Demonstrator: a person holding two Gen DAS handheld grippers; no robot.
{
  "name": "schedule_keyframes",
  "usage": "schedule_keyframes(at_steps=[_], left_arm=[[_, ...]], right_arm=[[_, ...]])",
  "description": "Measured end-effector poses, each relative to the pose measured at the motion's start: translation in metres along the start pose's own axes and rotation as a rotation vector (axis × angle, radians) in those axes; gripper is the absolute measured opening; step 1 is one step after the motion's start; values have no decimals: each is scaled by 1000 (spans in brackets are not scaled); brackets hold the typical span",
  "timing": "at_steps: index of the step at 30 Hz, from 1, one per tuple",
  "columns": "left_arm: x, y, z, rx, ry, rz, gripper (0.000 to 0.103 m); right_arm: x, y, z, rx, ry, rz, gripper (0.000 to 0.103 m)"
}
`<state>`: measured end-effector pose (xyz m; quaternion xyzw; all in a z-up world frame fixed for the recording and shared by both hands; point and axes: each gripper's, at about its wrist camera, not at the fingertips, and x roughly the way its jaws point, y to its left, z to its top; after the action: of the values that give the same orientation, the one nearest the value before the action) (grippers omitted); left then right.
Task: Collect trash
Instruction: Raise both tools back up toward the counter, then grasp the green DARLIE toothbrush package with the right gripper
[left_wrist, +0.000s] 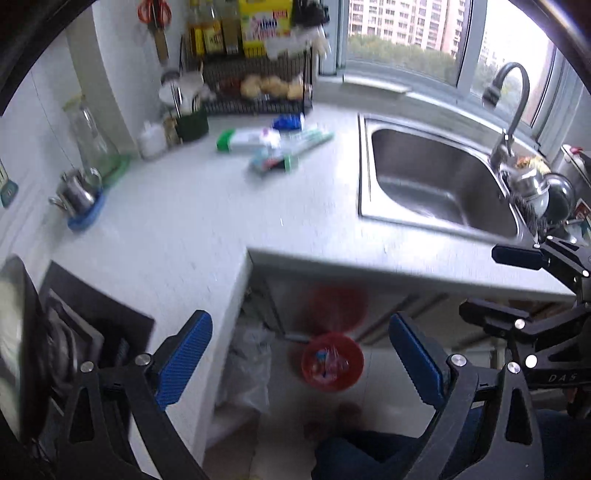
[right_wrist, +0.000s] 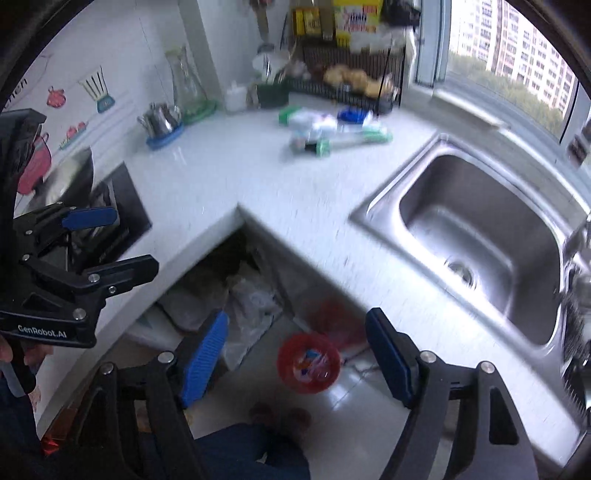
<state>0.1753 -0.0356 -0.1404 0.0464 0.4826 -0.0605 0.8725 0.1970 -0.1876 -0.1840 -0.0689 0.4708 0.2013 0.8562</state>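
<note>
A pile of trash (left_wrist: 273, 146) lies on the white counter near the back: flat boxes with green ends, plastic wrappers and a blue wrapper; the right wrist view shows it too (right_wrist: 332, 131). A red bin (left_wrist: 331, 361) with some wrappers in it stands on the floor below the counter, also in the right wrist view (right_wrist: 309, 362). My left gripper (left_wrist: 299, 354) is open and empty, held above the bin. My right gripper (right_wrist: 297, 352) is open and empty, also above the bin. Each gripper shows at the edge of the other's view.
A steel sink (left_wrist: 439, 181) with a tap (left_wrist: 509, 107) is set in the counter on the right. A wire rack (left_wrist: 258, 85) with bottles, a glass jar (left_wrist: 90, 136) and a small steel pot (left_wrist: 77, 192) stand at the back. A stove (right_wrist: 107, 206) is on the left.
</note>
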Motion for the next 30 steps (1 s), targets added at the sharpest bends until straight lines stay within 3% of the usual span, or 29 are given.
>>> schedule_keyframes(at_steps=[5, 7, 9, 14, 22, 28, 30], left_arm=[[-7, 5, 27, -2, -43, 17, 96], [-6, 7, 40, 3, -51, 17, 103], [-4, 8, 52, 13, -51, 23, 103], [12, 24, 87, 22, -55, 21, 103], [69, 63, 159, 63, -2, 22, 103], [114, 86, 210, 92, 57, -42, 103], [131, 95, 227, 88, 78, -44, 103]], right_arm=[[-6, -10, 20, -18, -62, -39, 76], [-4, -16, 28, -16, -74, -44, 76], [-4, -19, 34, -18, -85, -42, 77], [10, -27, 64, -22, -90, -50, 86], [52, -49, 124, 98, -50, -68, 86], [85, -64, 172, 212, 3, -91, 102], [98, -67, 185, 240, 27, -93, 102]])
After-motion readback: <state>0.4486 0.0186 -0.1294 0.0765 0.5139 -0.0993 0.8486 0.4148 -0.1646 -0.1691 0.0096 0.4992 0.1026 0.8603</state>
